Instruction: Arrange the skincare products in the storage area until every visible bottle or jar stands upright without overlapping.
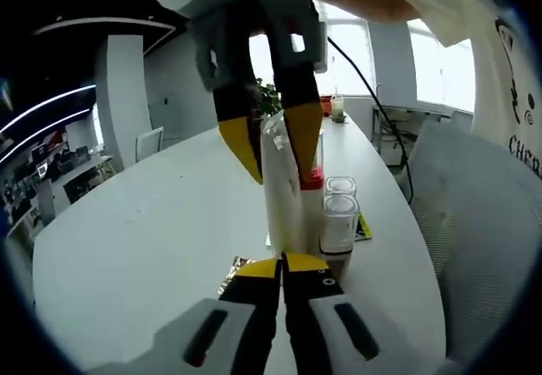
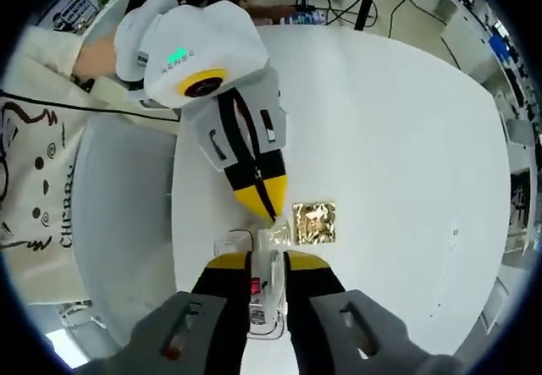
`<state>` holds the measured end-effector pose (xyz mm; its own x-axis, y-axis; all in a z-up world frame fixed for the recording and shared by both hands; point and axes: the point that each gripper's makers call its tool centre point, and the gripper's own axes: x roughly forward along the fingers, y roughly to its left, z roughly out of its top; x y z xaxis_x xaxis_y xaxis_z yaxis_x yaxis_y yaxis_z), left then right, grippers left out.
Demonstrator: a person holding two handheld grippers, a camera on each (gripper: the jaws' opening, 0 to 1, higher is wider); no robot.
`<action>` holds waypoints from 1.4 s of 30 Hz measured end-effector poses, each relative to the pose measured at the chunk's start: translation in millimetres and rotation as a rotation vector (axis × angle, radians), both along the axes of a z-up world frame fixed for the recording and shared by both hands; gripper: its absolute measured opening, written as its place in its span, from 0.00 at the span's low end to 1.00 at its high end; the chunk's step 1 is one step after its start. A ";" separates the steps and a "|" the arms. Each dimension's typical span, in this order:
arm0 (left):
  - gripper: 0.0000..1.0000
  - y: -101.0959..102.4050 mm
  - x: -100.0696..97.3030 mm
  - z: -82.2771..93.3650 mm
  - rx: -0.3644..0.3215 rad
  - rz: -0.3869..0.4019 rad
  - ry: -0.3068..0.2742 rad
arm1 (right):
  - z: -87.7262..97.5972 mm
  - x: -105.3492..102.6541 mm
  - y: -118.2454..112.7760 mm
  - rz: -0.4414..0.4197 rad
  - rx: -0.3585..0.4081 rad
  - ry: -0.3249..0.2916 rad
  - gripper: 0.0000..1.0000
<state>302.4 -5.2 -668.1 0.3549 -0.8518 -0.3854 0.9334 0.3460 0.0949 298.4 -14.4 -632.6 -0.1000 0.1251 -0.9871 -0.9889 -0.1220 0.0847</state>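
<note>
The white table [image 1: 144,248] is spread across both views. At centre of the left gripper view a tall white tube [image 1: 284,193] stands upright, long axis vertical, clamped by the right gripper [image 1: 273,151] from above. Clear jars [image 1: 339,214] stand just right. The left gripper [image 1: 282,267], jaws together, is nearest its base, beside a gold sachet [image 2: 314,223].

White table [image 1: 152,239] spreads pale and plain. Left gripper [image 1: 281,267]: yellow tips, black jaws, grey body. Right gripper [image 2: 269,265]: same yellow over black, grey below. Tall white tube [image 1: 284,189] between them, red cap [image 1: 311,180] just beside it, clear white-lidded jars [image 1: 340,214] next along. Gold foil sachet [image 2: 314,223] gleams on the white. Cream shirt [image 1: 500,62] carries black print.
</note>
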 end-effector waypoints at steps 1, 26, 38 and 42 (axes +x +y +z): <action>0.01 0.3 0.3 0.0 0.002 0.001 -0.001 | 0.6 4.3 0.5 0.009 0.005 -0.027 0.15; 0.28 14.0 -15.0 9.9 0.088 0.042 0.088 | 19.9 -1.4 -5.0 0.002 0.100 -0.063 0.53; 0.44 19.2 -28.9 12.7 0.126 0.027 0.108 | 27.3 -3.4 -14.5 -0.085 0.208 -0.109 0.76; 0.46 15.2 -35.3 21.3 0.130 0.014 0.073 | 25.2 -1.0 -25.7 -0.116 0.191 -0.155 0.79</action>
